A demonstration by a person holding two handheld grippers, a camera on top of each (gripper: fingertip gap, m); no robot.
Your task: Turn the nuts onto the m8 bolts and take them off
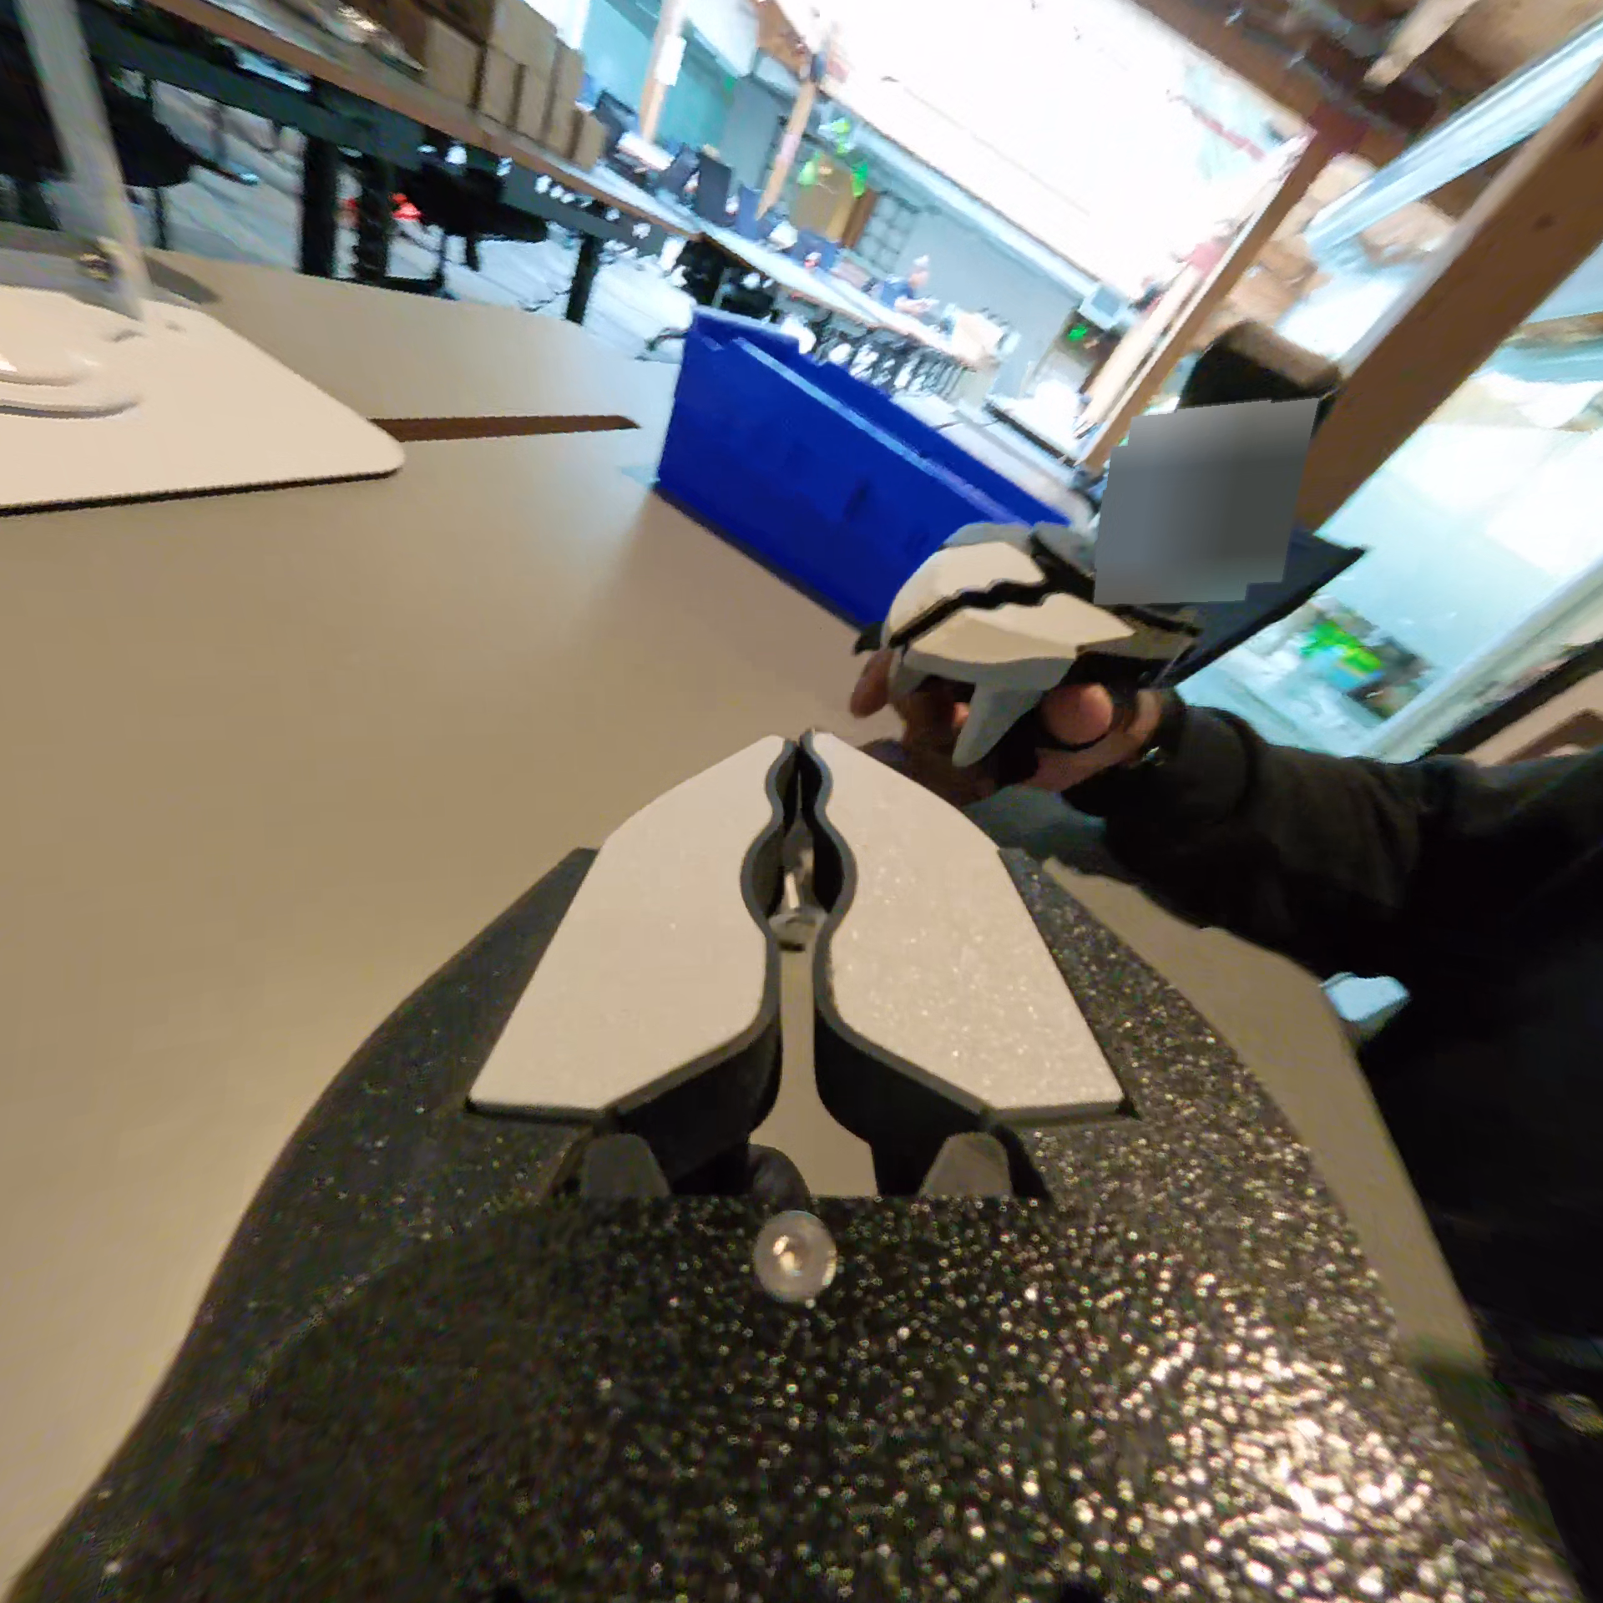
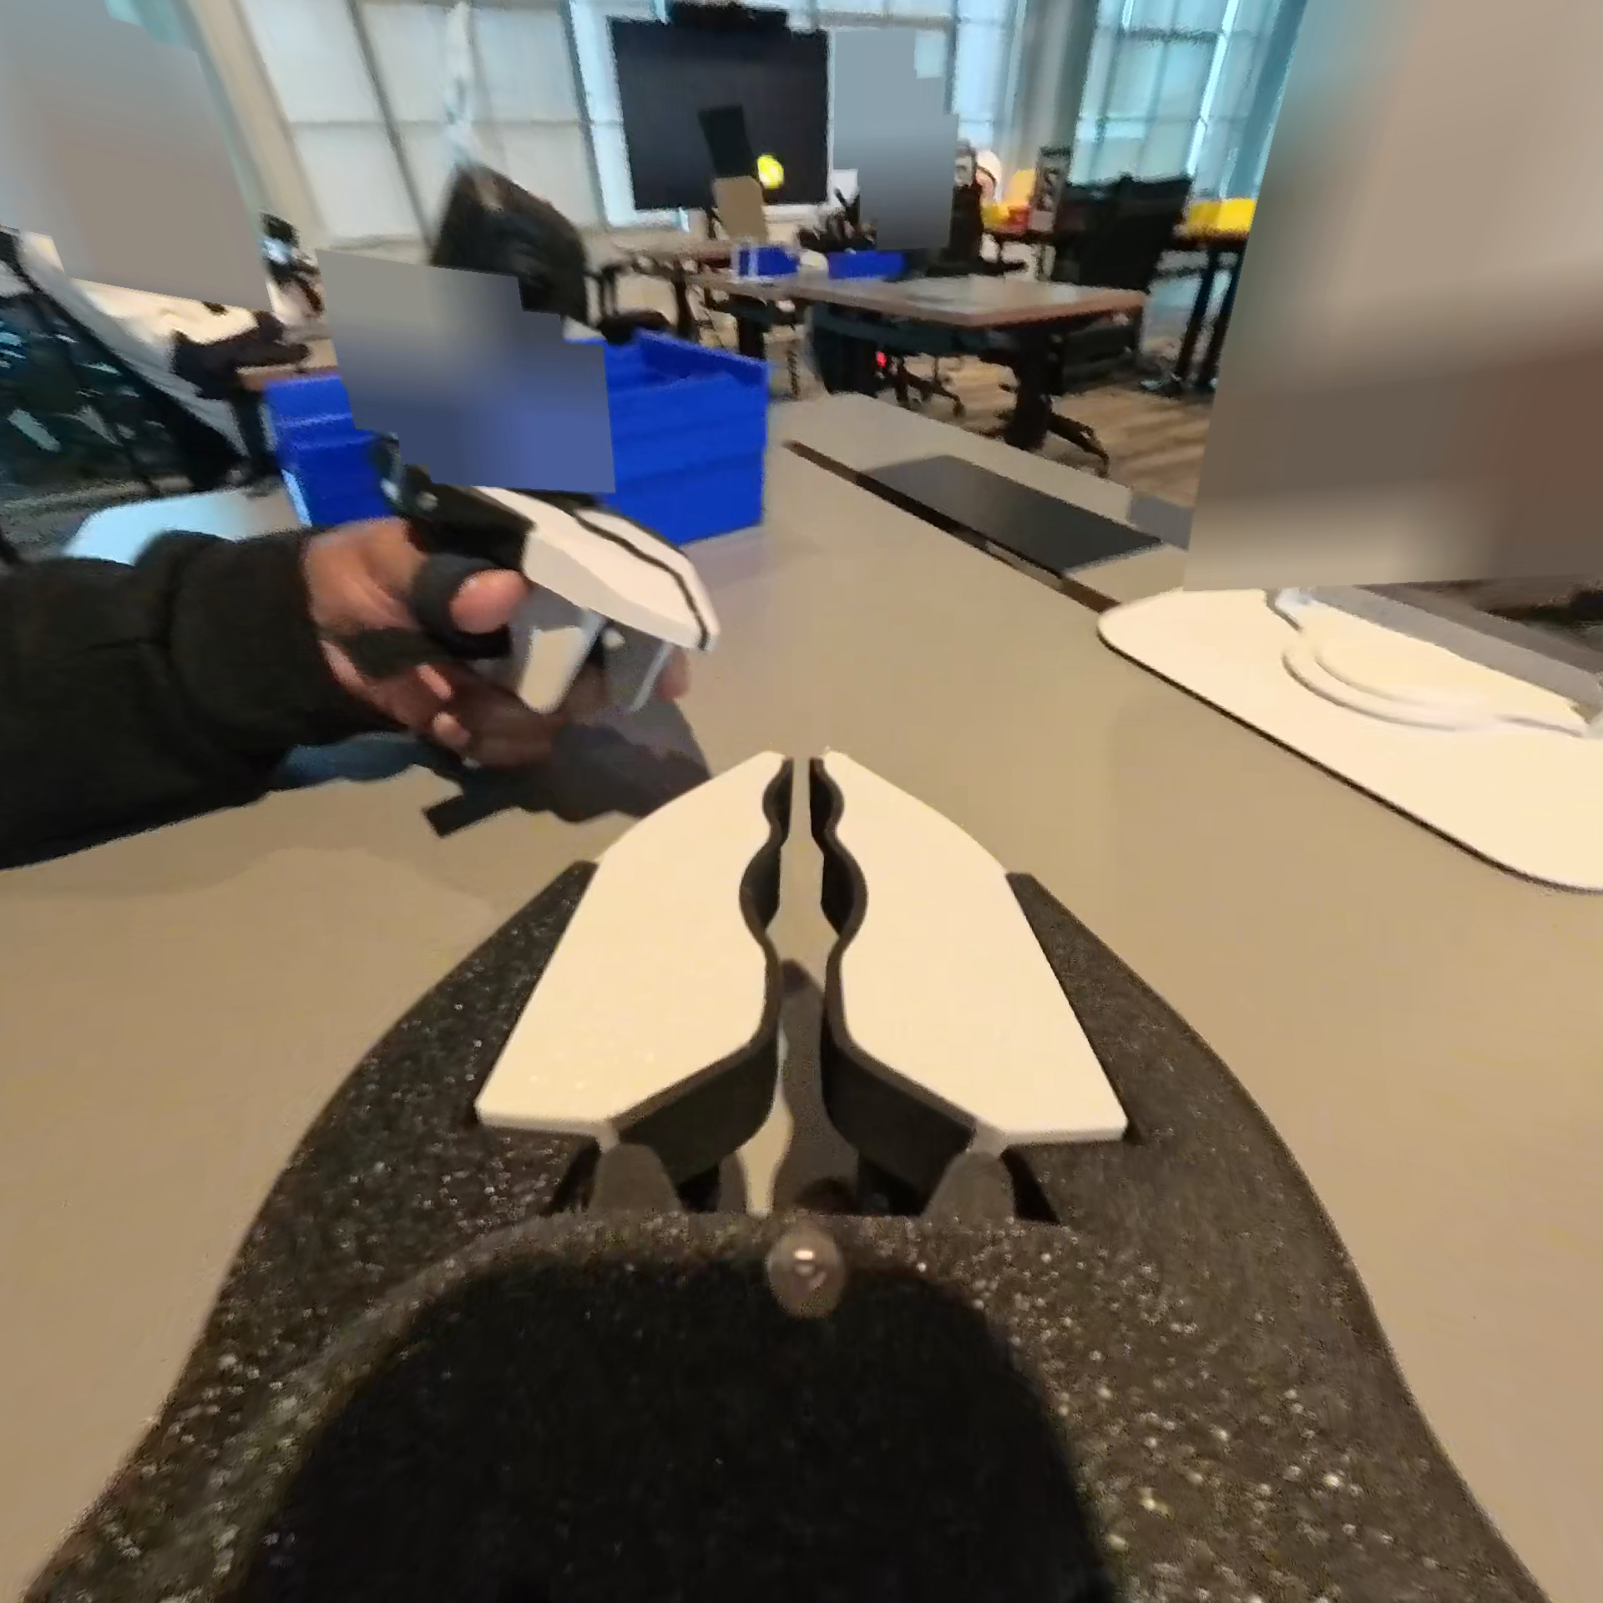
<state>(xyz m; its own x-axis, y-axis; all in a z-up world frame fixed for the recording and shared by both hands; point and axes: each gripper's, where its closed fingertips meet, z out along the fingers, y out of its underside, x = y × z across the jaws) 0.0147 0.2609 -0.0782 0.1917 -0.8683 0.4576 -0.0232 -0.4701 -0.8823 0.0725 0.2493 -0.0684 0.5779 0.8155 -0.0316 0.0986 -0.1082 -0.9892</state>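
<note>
Now both tools hover low over the grey surface [image 1: 260, 694], and neither touches it. On the left hand-held gripper [image 1: 800, 742], the white fingers [image 1: 659, 937] press together at the tips, and a small silvery metal piece [image 1: 794, 902] sits clamped in the wavy recess between them; it looks like a bolt, though only a sliver of it shows. Off to that gripper's right, the right hand-held gripper [image 1: 893, 637] hangs in a hand [image 1: 1067, 737] with a dark sleeve, tips pointing down and left.

From the right wrist view, the right hand-held gripper [image 2: 801, 759] is nearly closed, a thin slit between the tips, and nothing visible in it. The left hand-held gripper [image 2: 707, 629] sits to its left, held in the other hand [image 2: 390, 607], tips meeting.

A blue bin [image 1: 781, 460] stands at the far edge of the surface, well beyond both grippers. A white mat [image 2: 1353, 737] with a stand on it lies off to the side. No loose nuts can be made out on the surface.
</note>
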